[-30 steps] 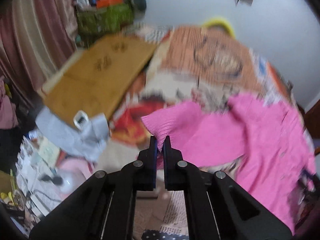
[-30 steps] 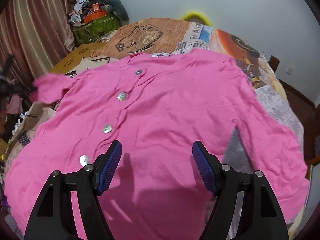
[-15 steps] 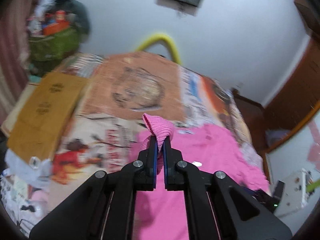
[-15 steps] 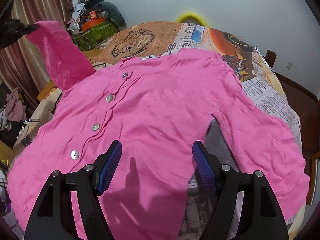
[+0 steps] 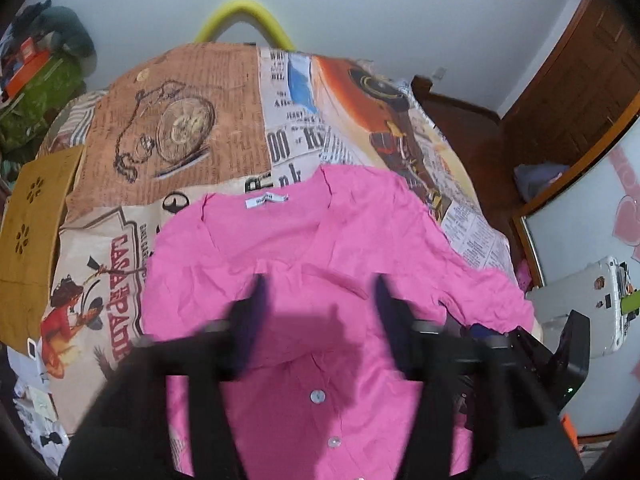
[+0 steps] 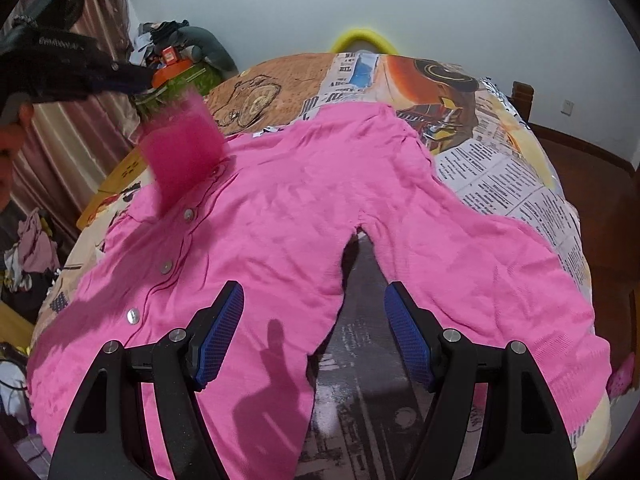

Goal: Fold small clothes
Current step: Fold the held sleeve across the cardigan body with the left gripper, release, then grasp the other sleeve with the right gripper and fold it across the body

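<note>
One pink cardigan (image 6: pixel 304 216) spread flat across the bed (image 6: pixel 516 176) toward its near edge, three buttons (image 6: pixel 165 267) down the front, one sleeve (image 6: pixel 182 152) falling from the opening, blurred left gripper (image 5: pixel 318 316), right gripper (image 6: pixel 314 332) wide open and empty.

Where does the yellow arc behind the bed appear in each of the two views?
Left wrist view: yellow arc, top, left of centre, above the bedspread's watch print.
Right wrist view: yellow arc, top centre, beyond the bed's far edge.
Shared landmark: the pink cardigan lies in front of it.
</note>
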A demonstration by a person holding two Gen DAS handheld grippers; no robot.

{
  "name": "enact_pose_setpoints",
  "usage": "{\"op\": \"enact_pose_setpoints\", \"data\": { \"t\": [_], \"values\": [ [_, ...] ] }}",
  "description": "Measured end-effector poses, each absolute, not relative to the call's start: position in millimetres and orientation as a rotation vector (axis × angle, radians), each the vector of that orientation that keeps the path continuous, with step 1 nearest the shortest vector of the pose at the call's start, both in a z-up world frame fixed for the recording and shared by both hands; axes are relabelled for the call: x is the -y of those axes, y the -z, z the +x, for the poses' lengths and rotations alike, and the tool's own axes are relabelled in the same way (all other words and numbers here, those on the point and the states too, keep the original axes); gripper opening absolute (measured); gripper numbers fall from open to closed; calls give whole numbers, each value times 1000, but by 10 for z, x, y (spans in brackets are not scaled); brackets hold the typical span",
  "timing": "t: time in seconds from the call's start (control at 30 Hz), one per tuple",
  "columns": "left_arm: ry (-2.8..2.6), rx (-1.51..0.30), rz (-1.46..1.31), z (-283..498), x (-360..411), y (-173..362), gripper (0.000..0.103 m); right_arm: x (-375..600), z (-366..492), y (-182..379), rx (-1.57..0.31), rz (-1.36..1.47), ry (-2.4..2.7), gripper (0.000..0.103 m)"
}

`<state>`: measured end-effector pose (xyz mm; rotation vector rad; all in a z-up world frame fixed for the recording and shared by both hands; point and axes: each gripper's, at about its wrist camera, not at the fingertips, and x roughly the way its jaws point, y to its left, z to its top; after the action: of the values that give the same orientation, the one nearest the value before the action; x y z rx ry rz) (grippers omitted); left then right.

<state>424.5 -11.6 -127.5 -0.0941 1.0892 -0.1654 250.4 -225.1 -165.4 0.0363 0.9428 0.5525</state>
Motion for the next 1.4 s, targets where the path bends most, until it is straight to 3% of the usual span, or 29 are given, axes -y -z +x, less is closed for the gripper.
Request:
{"op": "enact_pose_setpoints", "data": {
  "t": [0.17, 0.33, 0.6, 0.87, 1.0, 1.13, 1.4],
  "values": [
    [78, -1012, -21, 4144, -133, 1220, 75, 2202, 2540, 1610, -935, 39, -564, 69],
    [-34, -1000, 32, 4078, -630, 1397, 76, 2037, 2640, 1570, -918, 25, -584, 69],
    [-160, -1094, 8, 4057, -1460, 2015, 77, 1663, 3054, 1680, -955, 31, -591, 70],
    [-133, -1205, -38, 4112, -1643, 2715, 77, 1396, 3438, 1855, -995, 50, -591, 69],
    [-138, -1175, -20, 4110, -1576, 2789, 82, 1306, 3483, 1932, -998, 41, -607, 45],
    [-145, -1171, -11, 4097, -1577, 2777, 83, 1286, 3445, 1882, -953, 34, -642, 10],
    [-196, -1156, 11, 4033, -1592, 2757, 84, 1302, 3445, 1817, -910, -40, -613, 5]
  ]
}}
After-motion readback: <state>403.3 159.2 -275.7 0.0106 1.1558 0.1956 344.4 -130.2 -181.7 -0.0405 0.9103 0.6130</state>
